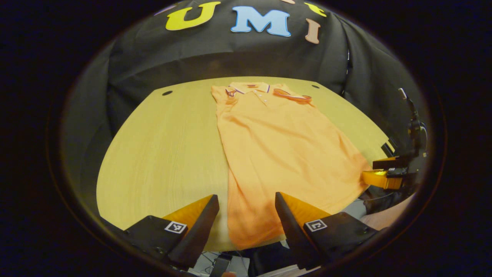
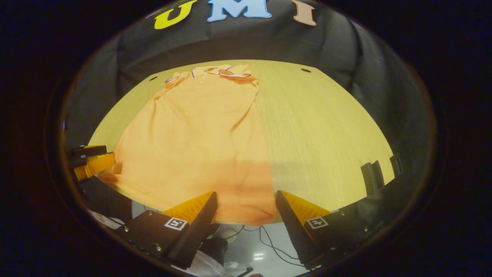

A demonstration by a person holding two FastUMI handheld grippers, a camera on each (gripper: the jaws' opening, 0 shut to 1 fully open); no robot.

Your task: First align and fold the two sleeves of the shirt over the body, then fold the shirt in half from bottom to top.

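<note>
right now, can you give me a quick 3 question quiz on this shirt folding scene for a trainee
1. True or false: both sleeves of the shirt are already folded over its body.
2. Which end of the shirt hangs over the near edge of the table? A) the collar B) the hem C) a sleeve
3. Fill in: the left tool and the right tool both hover with their fingers ____ near the hem.

Key:
1. True. The sleeve cuffs lie on the chest near the collar.
2. B.
3. Open, with nothing gripped.
</note>
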